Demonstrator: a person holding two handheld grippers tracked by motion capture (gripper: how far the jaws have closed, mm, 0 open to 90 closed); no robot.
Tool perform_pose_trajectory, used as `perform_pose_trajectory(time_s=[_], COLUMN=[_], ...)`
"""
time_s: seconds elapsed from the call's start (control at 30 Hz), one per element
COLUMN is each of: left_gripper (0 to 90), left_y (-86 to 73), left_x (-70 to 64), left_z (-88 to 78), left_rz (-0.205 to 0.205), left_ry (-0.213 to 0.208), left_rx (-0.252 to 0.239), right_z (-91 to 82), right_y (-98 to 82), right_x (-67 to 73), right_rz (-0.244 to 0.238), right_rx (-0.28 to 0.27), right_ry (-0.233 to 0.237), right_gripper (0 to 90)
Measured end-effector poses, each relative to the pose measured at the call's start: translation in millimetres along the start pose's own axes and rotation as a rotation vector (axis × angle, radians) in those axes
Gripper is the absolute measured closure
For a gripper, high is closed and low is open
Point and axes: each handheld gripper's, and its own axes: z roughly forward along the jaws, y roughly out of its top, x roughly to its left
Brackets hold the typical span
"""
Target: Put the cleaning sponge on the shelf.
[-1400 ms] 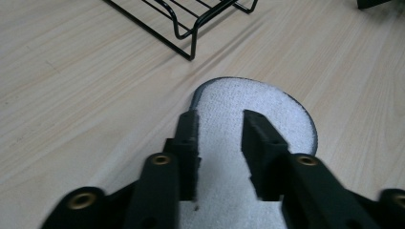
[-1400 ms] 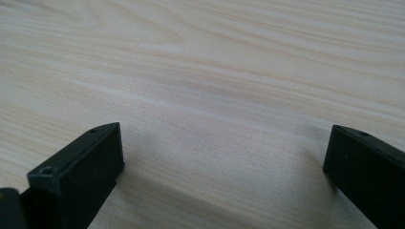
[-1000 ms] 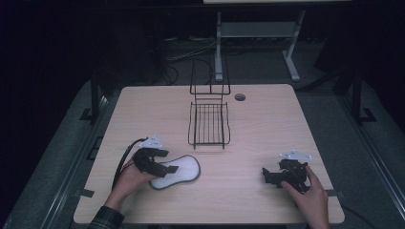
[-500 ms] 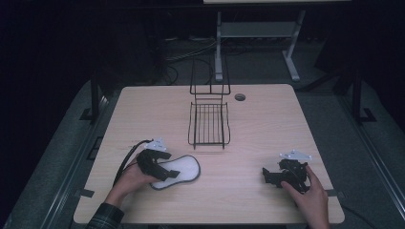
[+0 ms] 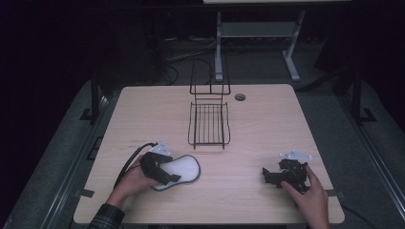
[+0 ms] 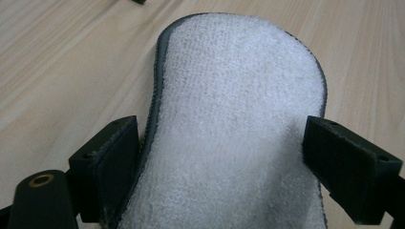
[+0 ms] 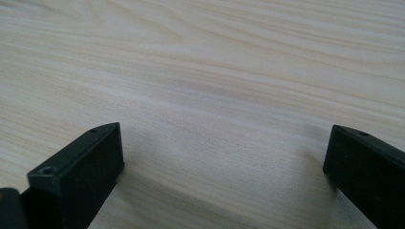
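Note:
A white fleece insole (image 5: 185, 168) with a dark rim lies flat near the front left of the wooden table (image 5: 143, 109). My left gripper (image 5: 164, 172) sits over its heel end. In the left gripper view the insole (image 6: 239, 109) runs between the two jaws, and each pad touches one of its edges, so my left gripper (image 6: 224, 131) is shut on it. My right gripper (image 5: 269, 175) rests low at the front right, held by a hand. Its jaws stand wide apart in the right gripper view, with bare wood between them (image 7: 224, 138).
A black wire rack (image 5: 208, 124) with an upright back stands at the table's middle, beyond both grippers. A small round cable hole (image 5: 240, 97) sits behind it to the right. Dark floor, cables and a desk frame lie past the far edge.
My left gripper has slid right and forward onto the insole's heel end, and its jaws now bracket it. The right gripper has stayed in place.

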Motion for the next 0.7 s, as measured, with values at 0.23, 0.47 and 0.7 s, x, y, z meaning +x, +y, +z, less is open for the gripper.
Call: perform_pose_trajectory(time_s=[0.23,0.47,0.7], left_gripper=[12.6,15.6,20.1], left_y=[0.4,0.7,1.0], left_x=[-1.2,-1.4,-2.1], left_z=[0.6,-1.0,-4.2], left_rz=[0.015,0.015,0.019], left_ry=[0.007,0.001,0.012], left_rx=[0.007,0.01,0.014], right_z=[0.0,0.0,0.0], right_y=[0.0,0.0,0.0], right_x=[0.0,0.0,0.0], right_rz=[0.0,0.0,0.0], right_rx=[0.0,0.0,0.0], right_ry=[0.0,0.0,0.0], right_gripper=[0.0,0.0,0.0])
